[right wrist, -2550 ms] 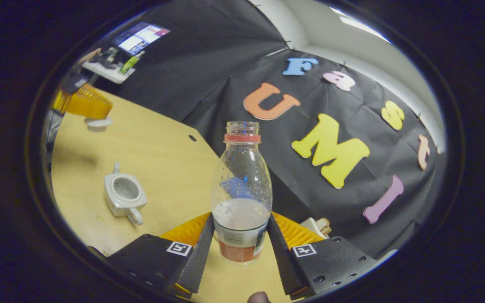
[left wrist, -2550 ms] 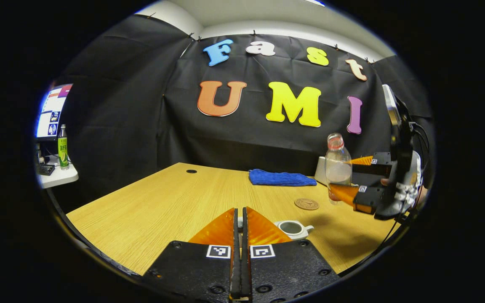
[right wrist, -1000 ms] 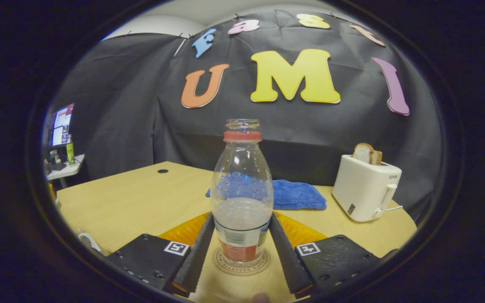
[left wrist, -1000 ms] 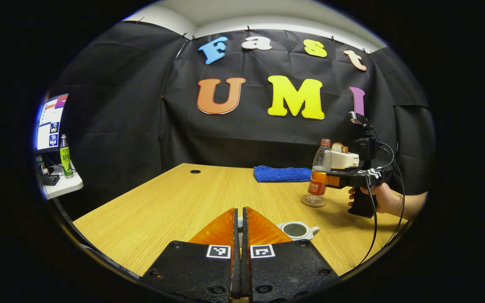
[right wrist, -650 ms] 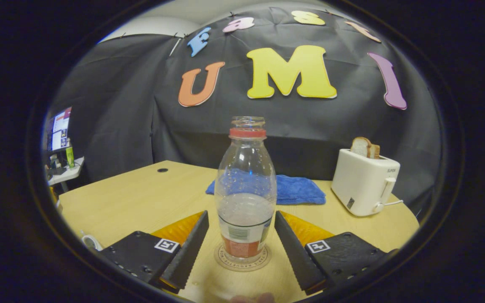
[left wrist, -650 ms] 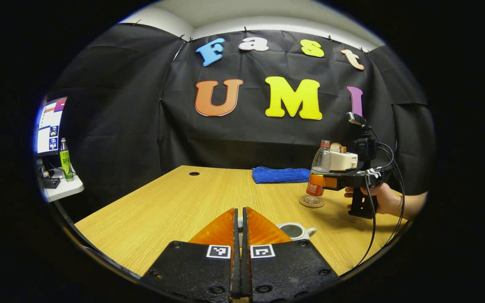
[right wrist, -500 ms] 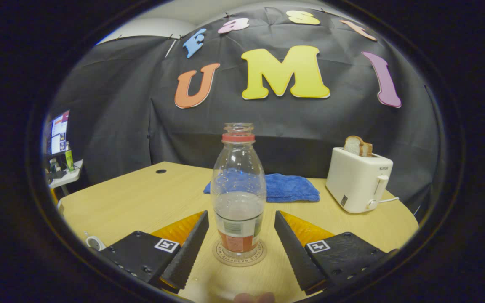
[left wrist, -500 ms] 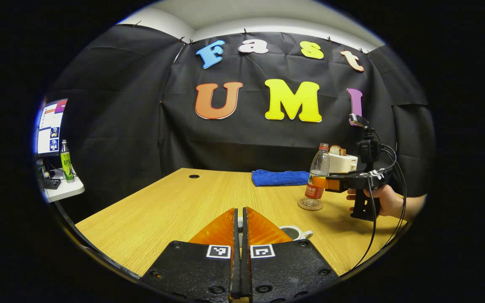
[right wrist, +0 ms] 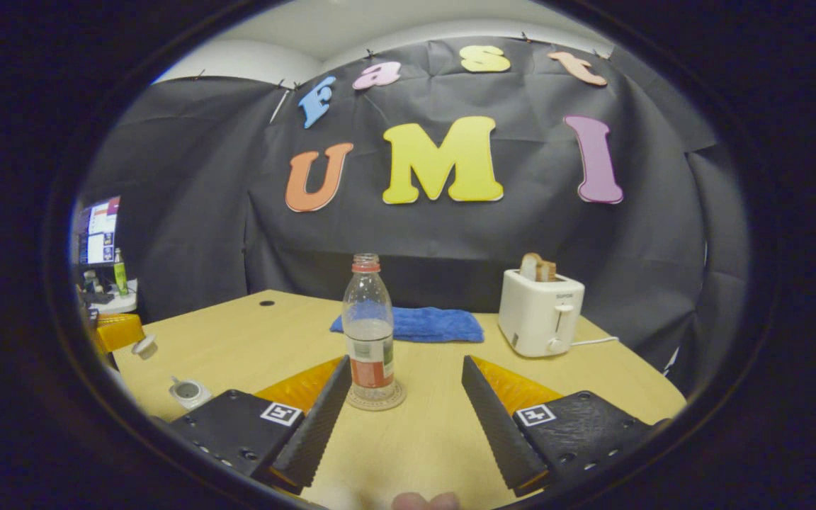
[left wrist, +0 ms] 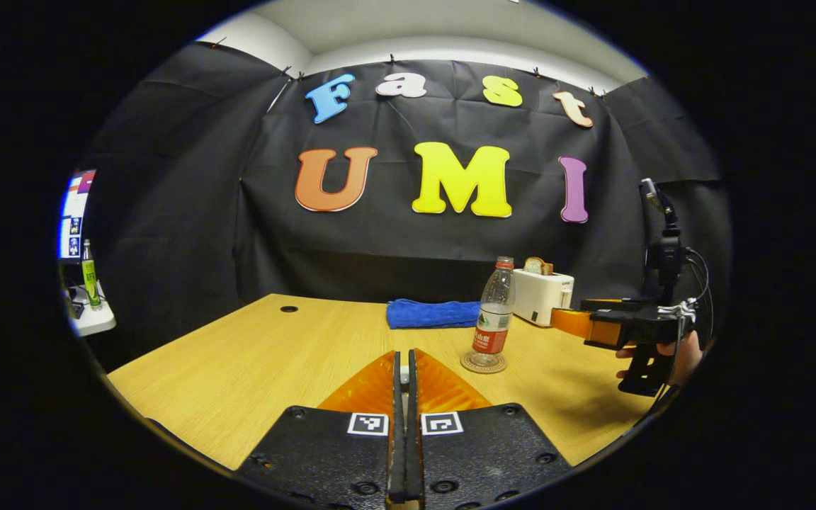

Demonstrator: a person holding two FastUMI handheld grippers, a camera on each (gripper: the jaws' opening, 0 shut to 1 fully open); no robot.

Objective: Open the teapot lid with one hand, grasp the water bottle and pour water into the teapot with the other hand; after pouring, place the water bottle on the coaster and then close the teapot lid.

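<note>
The water bottle (right wrist: pixel 368 322) stands upright on the round coaster (right wrist: pixel 377 398) near the middle of the wooden table (right wrist: pixel 422 432), uncapped and partly filled; in the left gripper view the same bottle (left wrist: pixel 495 309) sits on its coaster (left wrist: pixel 482 363) just in front of the toaster (left wrist: pixel 543 297); my right gripper (right wrist: pixel 403 397) is spread wide, its fingers apart from the bottle and nearer to me than it, touching nothing; seen from the left gripper view, that right gripper (left wrist: pixel 578 320) hangs level to the right of the bottle, held by a hand (left wrist: pixel 663 353) at the right edge; the teapot (right wrist: pixel 189 392) rests lidless on the table at the near left, its mouth open; just beyond it my left gripper (right wrist: pixel 119 333) holds the small white lid (right wrist: pixel 144 346) above the table; in its own view my left gripper (left wrist: pixel 401 393) has its fingers pressed together, and a sliver of white shows between the tips, so the lid is pinched there; a blue cloth (right wrist: pixel 415 324) lies folded at the far side of the table, behind the bottle; the white toaster (right wrist: pixel 540 314) with a slice of bread (right wrist: pixel 536 267) in it stands to the cloth's right; a small side table (left wrist: pixel 91 320) with a green bottle (left wrist: pixel 88 274) sits off at far left.
</note>
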